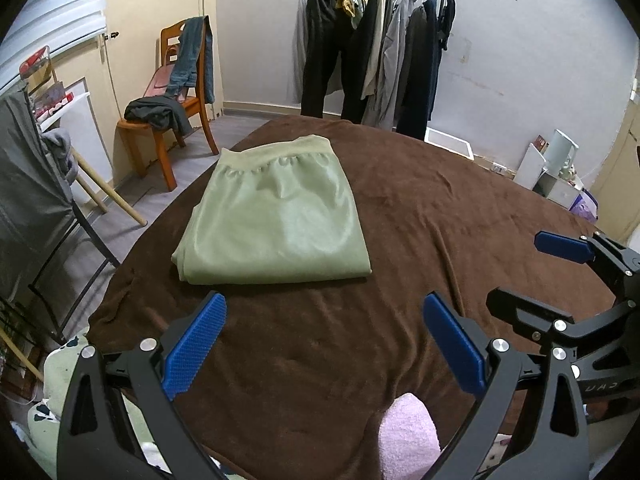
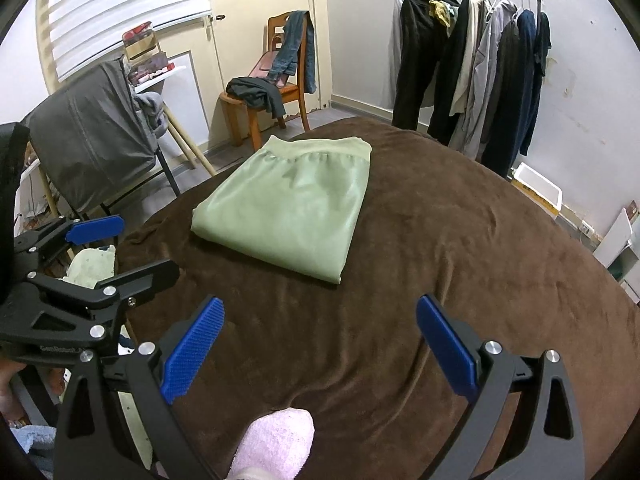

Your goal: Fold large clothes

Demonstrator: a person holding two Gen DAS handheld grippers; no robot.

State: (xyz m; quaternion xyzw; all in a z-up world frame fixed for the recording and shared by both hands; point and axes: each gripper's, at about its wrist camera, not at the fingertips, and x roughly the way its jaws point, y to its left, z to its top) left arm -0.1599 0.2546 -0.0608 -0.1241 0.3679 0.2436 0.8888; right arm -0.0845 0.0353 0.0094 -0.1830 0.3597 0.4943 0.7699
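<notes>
From the left wrist view, the left gripper [image 1: 324, 336] hangs low over the near part of the brown blanket [image 1: 440, 208], its blue pads spread wide apart and holding nothing. The green garment [image 1: 276, 216] lies well beyond the fingertips, toward the far left of the bed, already folded into a neat rectangle with its gathered waistband on the far edge and a doubled fold on the near edge. The right gripper [image 1: 560, 264] shows at the right edge, its pads also apart and empty. A pink sock-like shape [image 1: 408, 440] sits at the near bottom edge. From the right wrist view, the right gripper [image 2: 320, 340] stands open over bare blanket, with the garment lying far and a little left, flat and square; the left gripper appears at the left margin, jaws parted. A wooden chair [image 2: 280, 80] and a clothes rack [image 2: 480, 60] stand beyond the bed. The fold looks finished or one fold short; if another is wanted, both grippers should take the near corners together, pinching all layers, and carry them evenly toward the waistband so the slippery fabric does not slide apart.
</notes>
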